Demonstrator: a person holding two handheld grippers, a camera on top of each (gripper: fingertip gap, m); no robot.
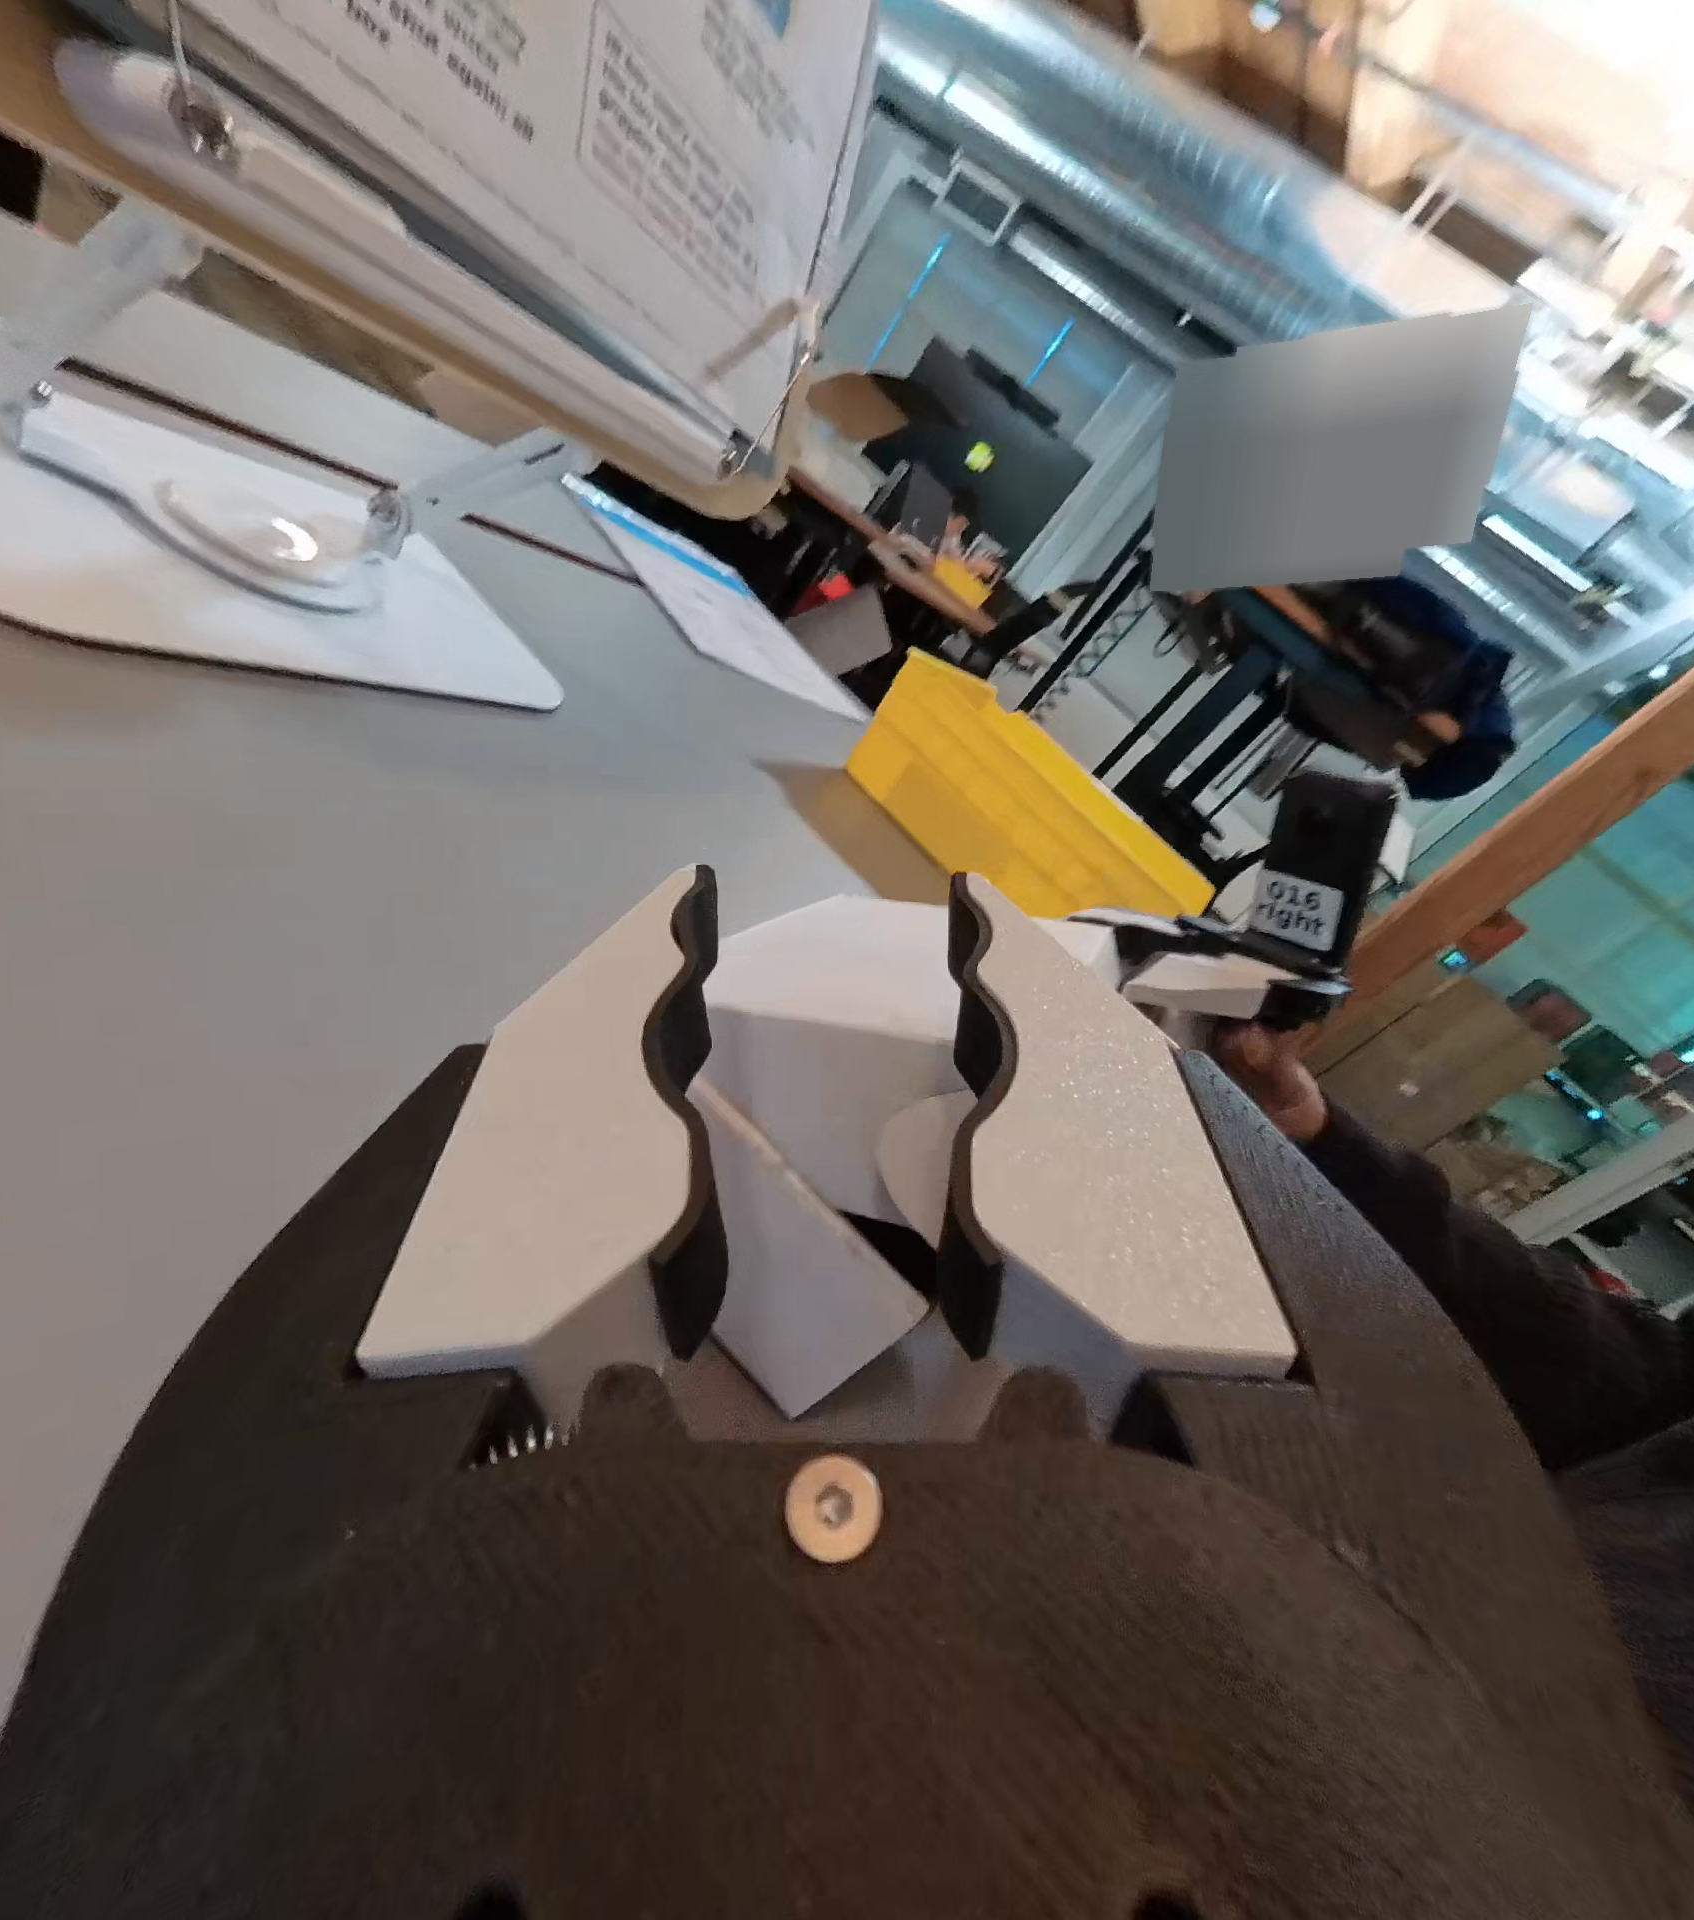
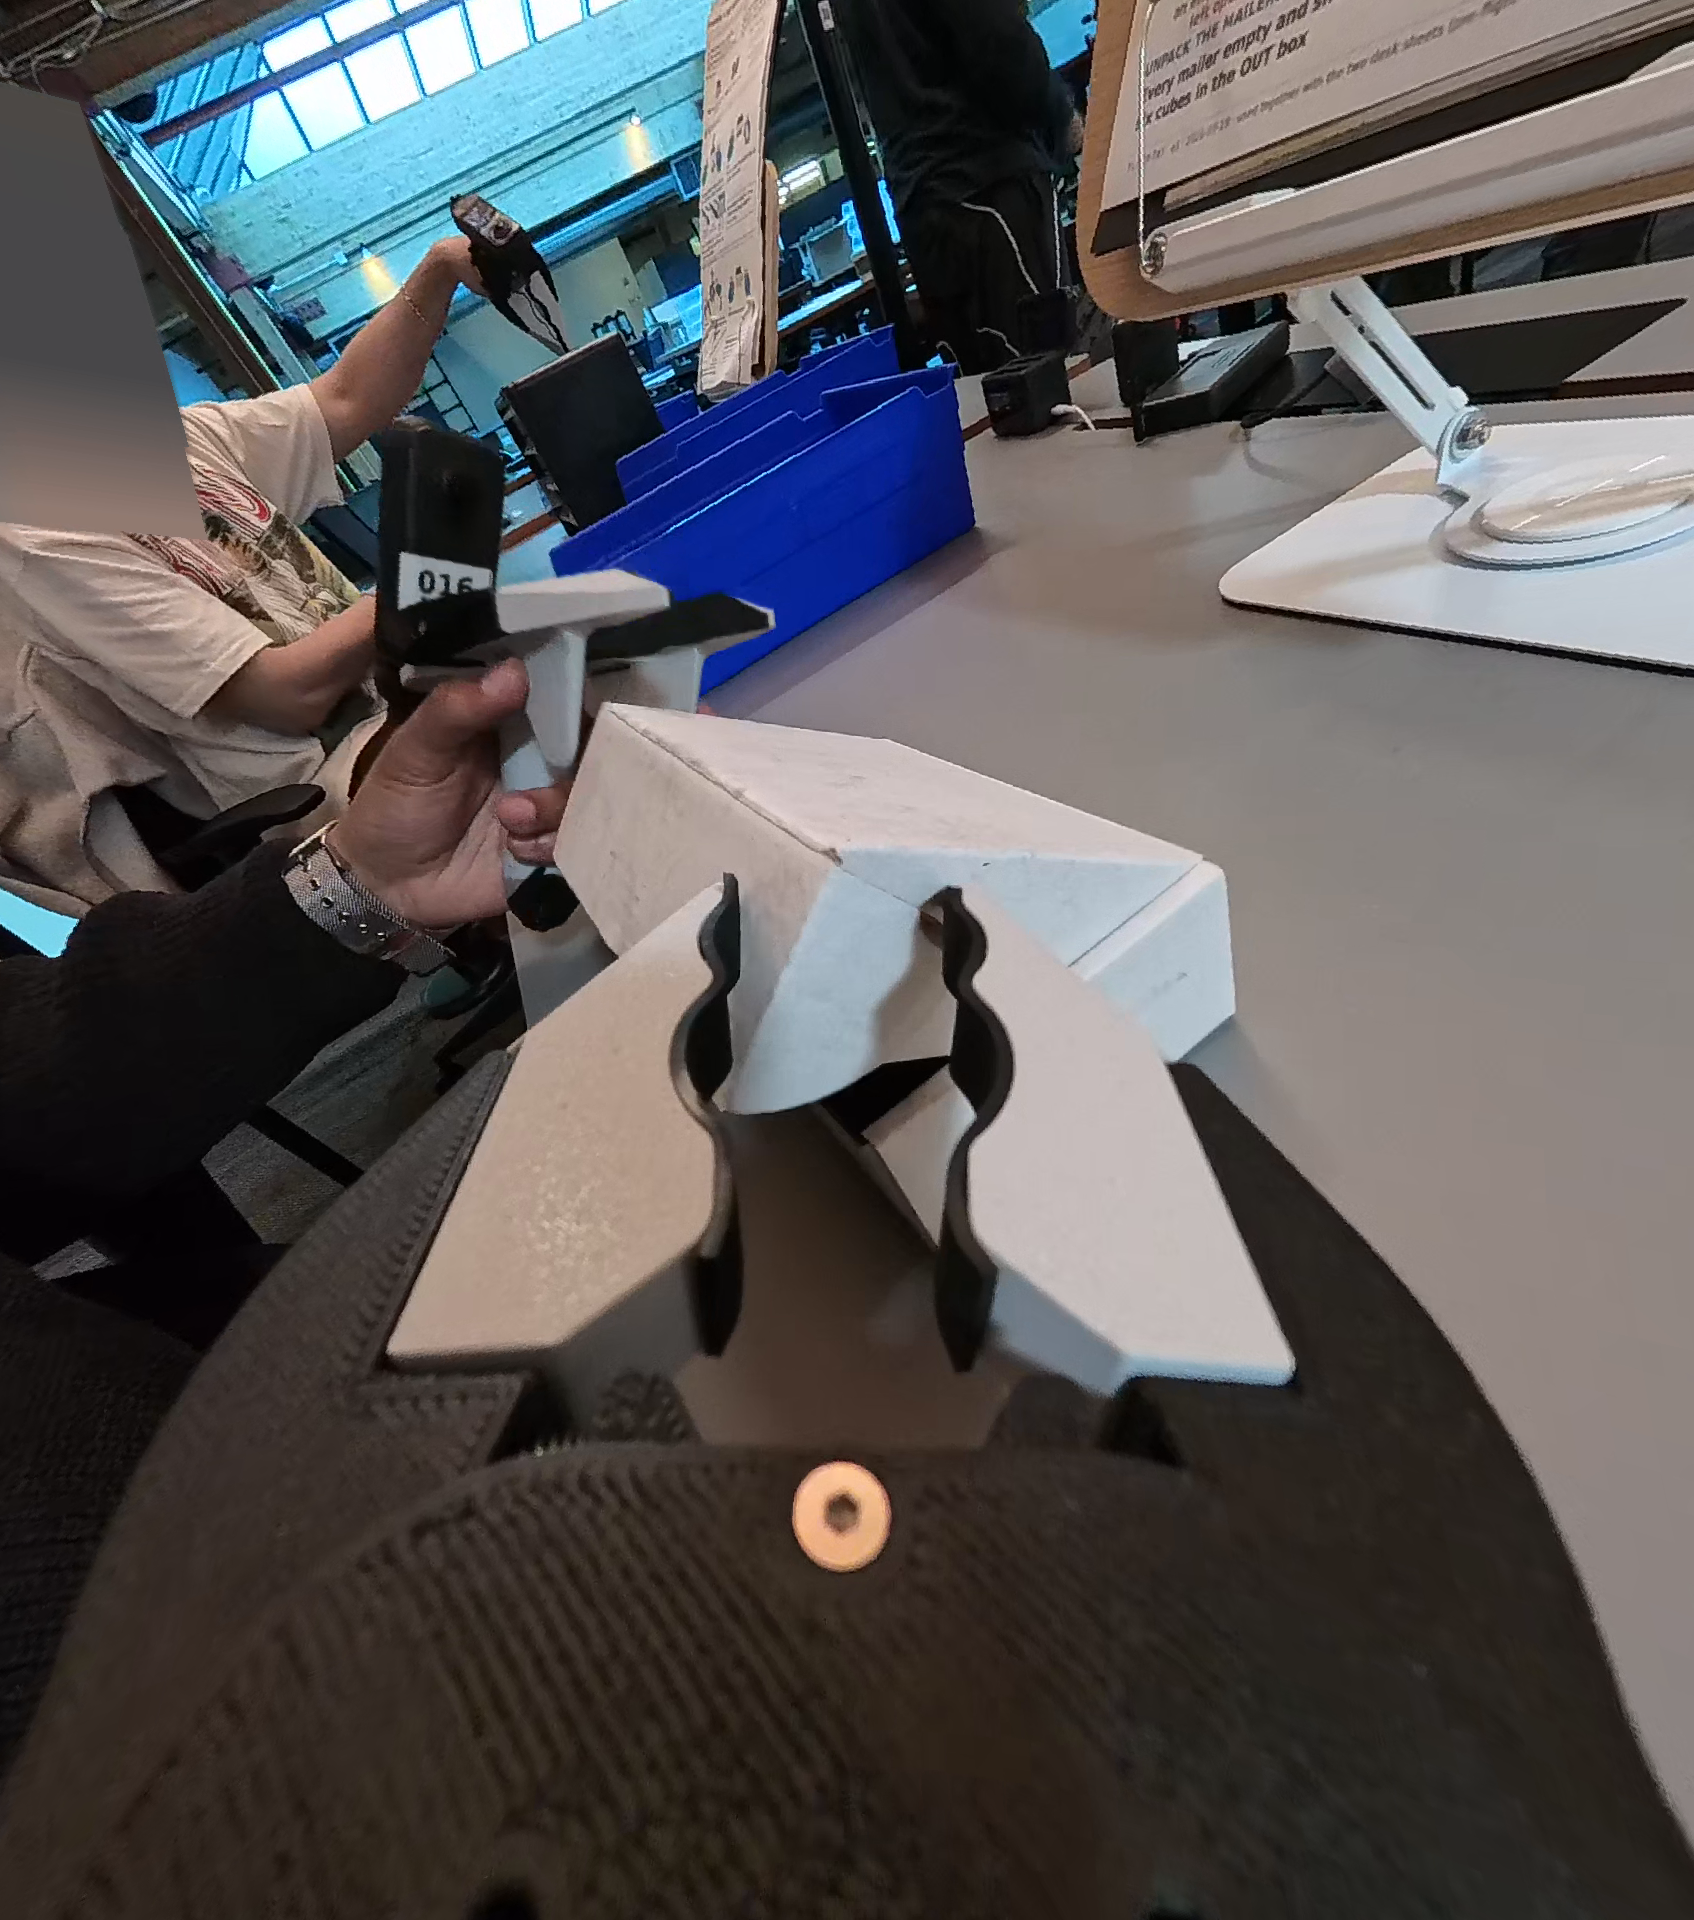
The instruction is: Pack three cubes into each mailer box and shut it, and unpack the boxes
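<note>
A white cardboard mailer box (image 2: 874,800) lies on the grey table (image 2: 1445,935) with its lid partly raised. My right gripper (image 2: 838,904) is at its near end, jaws apart, with the lid's rounded side flap (image 2: 822,1039) between the fingers and touching the left pad. My left gripper (image 1: 838,904) is at the other end of the box (image 1: 822,997), jaws apart around its end flaps. Each gripper also shows in the other view: the left one (image 2: 635,623), the right one (image 1: 1227,951). No cubes are visible; the box's inside is hidden.
A yellow bin (image 1: 1009,800) stands beyond the box in the left wrist view, a blue bin (image 2: 801,488) in the right wrist view. A white document stand (image 2: 1549,582) with a board sits at the back. Another person (image 2: 147,623) sits past the table edge. Left tips to right tips: about 15 cm.
</note>
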